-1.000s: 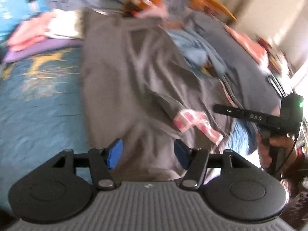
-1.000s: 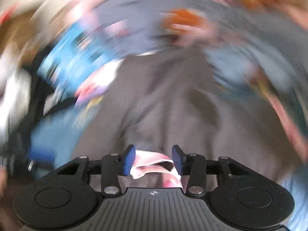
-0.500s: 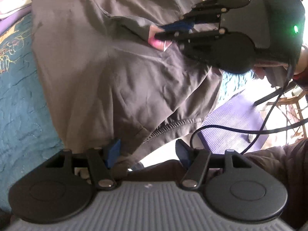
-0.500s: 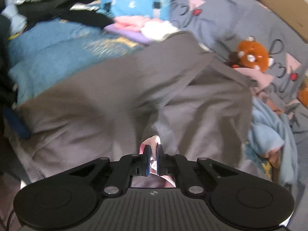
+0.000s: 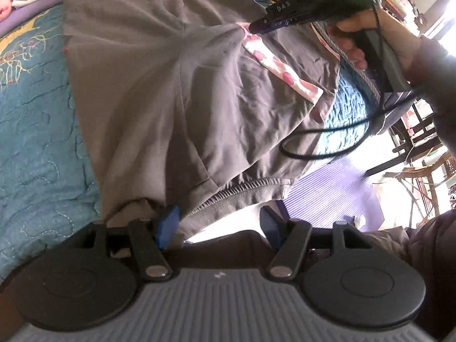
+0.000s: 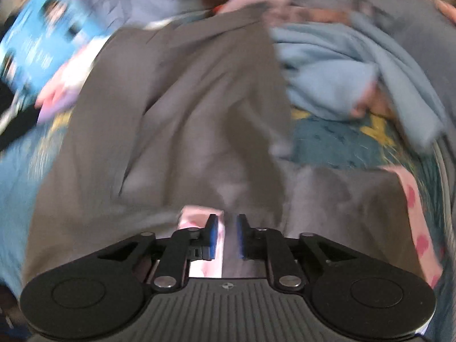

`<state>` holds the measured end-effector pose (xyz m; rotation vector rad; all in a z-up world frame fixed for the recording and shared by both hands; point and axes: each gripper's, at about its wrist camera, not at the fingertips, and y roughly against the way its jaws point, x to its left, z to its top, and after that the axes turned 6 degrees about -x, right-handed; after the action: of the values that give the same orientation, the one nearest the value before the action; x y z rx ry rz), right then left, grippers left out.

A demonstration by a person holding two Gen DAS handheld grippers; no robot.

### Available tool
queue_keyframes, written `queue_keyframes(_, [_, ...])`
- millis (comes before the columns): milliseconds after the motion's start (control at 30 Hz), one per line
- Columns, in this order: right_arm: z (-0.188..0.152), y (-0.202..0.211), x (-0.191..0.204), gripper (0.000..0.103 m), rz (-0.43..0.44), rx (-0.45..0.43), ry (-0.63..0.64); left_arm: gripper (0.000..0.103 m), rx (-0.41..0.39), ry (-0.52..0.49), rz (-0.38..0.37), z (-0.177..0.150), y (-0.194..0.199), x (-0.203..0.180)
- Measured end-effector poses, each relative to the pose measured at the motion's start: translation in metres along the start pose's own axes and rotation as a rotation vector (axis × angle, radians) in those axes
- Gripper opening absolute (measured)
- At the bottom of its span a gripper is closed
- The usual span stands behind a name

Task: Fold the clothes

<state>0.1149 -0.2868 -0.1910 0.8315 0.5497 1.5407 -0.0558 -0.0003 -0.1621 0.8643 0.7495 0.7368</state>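
Grey garment (image 5: 176, 91) spread across the teal quilt (image 5: 37, 142), pink-patterned lining (image 5: 280, 71) showing. Right gripper (image 6: 226, 235) at that lining, jaws opening, pink cloth between the pads — pressing or not, cannot tell. Left gripper (image 5: 218, 223) spread wide at the ribbed hem (image 5: 242, 185), clamping nothing.

— What were you handling there?

— You had a grey garment (image 5: 159, 94) of soft, matt cloth, creased, with a pink patterned lining (image 5: 280, 69) of thinner fabric at two o'clock.

— And under it?

— A teal bedspread (image 5: 37, 148), quilted, with raised stitching at nine o'clock. Your left gripper (image 5: 218, 223) looked like matt black plastic with blue rubbery pads (image 5: 168, 222) and shiny metal pivot pins.
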Motion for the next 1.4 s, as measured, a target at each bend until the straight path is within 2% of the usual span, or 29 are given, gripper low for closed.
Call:
queue_keyframes(67, [-0.004,0.015,-0.011,0.028,0.043,-0.043,-0.098,0.067,-0.004,0.004,0.000,0.000,0.000,0.000])
queue_keyframes(100, [-0.007,0.023,-0.017,0.028,0.064,-0.063,-0.144,0.067,-0.009,0.009,-0.002,-0.001,0.000,0.001])
queue_keyframes(167, [-0.020,0.040,-0.020,0.029,0.081,-0.071,-0.141,0.067,-0.021,0.023,-0.008,-0.001,0.003,0.004])
queue_keyframes(267, [-0.050,0.059,-0.023,0.036,0.105,-0.041,-0.138,0.067,-0.064,0.059,-0.017,-0.001,0.011,0.010])
queue_keyframes(367, [-0.081,0.075,-0.026,0.036,0.131,-0.004,-0.149,0.071,-0.134,0.124,-0.019,-0.003,0.026,0.021])
queue_keyframes(533, [-0.113,0.067,-0.032,0.036,0.178,0.058,-0.281,0.074,-0.263,0.230,-0.003,-0.008,0.060,0.042])
queue_keyframes(567, [-0.116,0.064,-0.033,0.034,0.192,0.058,-0.317,0.075,-0.283,0.243,0.002,-0.009,0.066,0.045])
queue_keyframes(700, [-0.118,0.063,-0.033,0.011,0.214,0.000,-0.430,0.078,-0.342,0.290,0.033,-0.011,0.086,0.055])
queue_keyframes(833, [-0.113,0.072,-0.022,0.004,0.193,-0.043,-0.378,0.078,-0.372,0.318,0.044,-0.013,0.098,0.063])
queue_keyframes(900, [-0.111,0.077,-0.019,0.003,0.192,-0.060,-0.357,0.078,-0.365,0.304,0.045,-0.011,0.097,0.061])
queue_keyframes(967, [-0.109,0.078,-0.019,0.003,0.209,-0.049,-0.393,0.078,-0.344,0.255,0.035,-0.009,0.093,0.052])
queue_keyframes(1100, [-0.103,0.081,-0.025,0.003,0.284,-0.027,-0.517,0.078,-0.307,0.034,0.001,0.001,0.078,0.009])
queue_keyframes(1167, [-0.097,0.084,-0.023,0.003,0.318,-0.029,-0.544,0.078,-0.297,-0.105,-0.011,0.008,0.067,-0.018])
queue_keyframes(1233, [-0.092,0.086,-0.017,0.003,0.343,-0.028,-0.553,0.078,-0.299,-0.201,-0.051,0.014,0.058,-0.039])
queue_keyframes(1267, [-0.090,0.087,-0.015,0.003,0.347,-0.027,-0.554,0.077,-0.304,-0.232,-0.079,0.017,0.053,-0.046])
queue_keyframes(1400, [-0.084,0.086,-0.008,0.003,0.370,-0.013,-0.563,0.071,-0.329,-0.245,-0.146,0.036,0.044,-0.058])
